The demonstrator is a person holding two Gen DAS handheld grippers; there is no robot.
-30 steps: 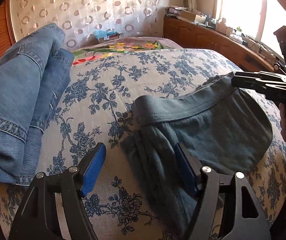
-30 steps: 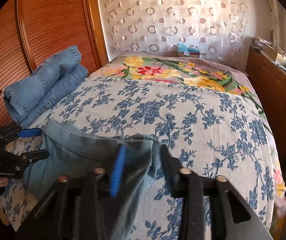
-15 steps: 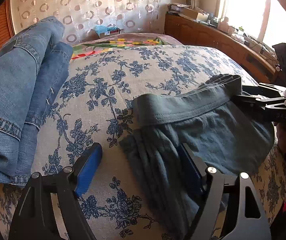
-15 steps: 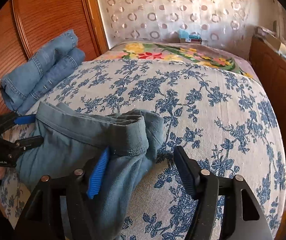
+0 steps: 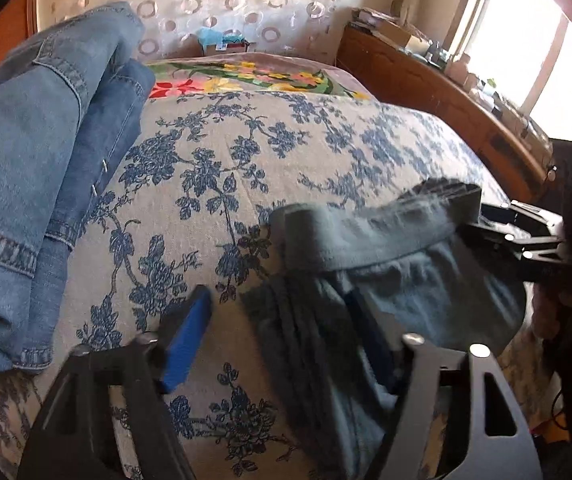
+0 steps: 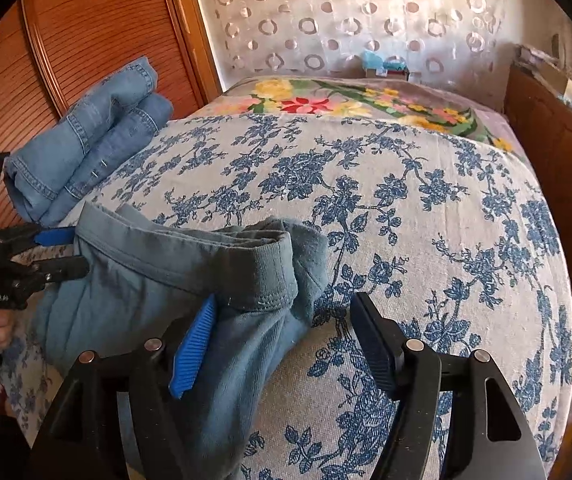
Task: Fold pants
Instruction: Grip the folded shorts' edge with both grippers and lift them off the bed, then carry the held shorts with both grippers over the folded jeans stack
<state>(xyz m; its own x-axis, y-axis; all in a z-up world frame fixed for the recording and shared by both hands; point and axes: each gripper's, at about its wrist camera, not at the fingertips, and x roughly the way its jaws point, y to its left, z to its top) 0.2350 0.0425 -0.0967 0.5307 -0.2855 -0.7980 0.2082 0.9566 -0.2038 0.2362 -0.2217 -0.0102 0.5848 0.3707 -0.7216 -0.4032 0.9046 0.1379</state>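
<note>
Pants (image 6: 157, 280) of grey-blue cloth lie bunched at the near edge of the floral bedspread (image 6: 426, 208), waistband towards the headboard. A second ago the right gripper (image 6: 281, 340) pinched the waistband corner; now its jaws stand apart, the cloth lying against only the left pad. The left gripper (image 5: 277, 340) has its jaws closing around the gathered fabric at the other end, not yet pressing it. Folded jeans (image 5: 33, 168) stay along the bed's left side by the wooden wardrobe (image 6: 65, 40). Beyond the pants, the middle and far right of the bedspread lie bare.
</note>
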